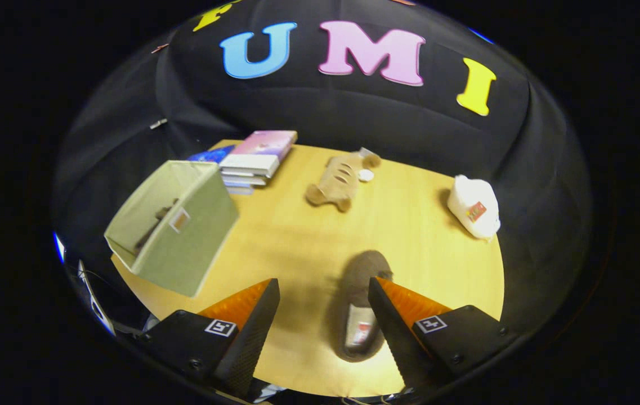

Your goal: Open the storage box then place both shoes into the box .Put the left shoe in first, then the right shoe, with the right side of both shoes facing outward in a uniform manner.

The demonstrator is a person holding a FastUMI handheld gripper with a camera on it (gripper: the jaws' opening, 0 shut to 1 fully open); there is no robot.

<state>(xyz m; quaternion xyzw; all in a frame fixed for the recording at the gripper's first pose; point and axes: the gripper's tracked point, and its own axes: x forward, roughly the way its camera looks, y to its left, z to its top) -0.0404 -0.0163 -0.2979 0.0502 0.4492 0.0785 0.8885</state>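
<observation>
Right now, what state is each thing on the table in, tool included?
Storage box: open, a dark shoe inside.
Dark slipper: on the table, between the tool's fingers, nearer one of them.
Tool: open, holding nothing.
Books: stacked, closed.
Plush toy: lying flat.
White item: resting on the table.

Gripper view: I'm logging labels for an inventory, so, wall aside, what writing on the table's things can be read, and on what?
No text is legible.
Tag on the storage box: too small to read.
Insole label in the dark shoe: blurred.
Red patch on the white object: blurred.
Top book: cover unreadable.
Gripper, open with the shoe between its fingers: square markers, no words.
</observation>
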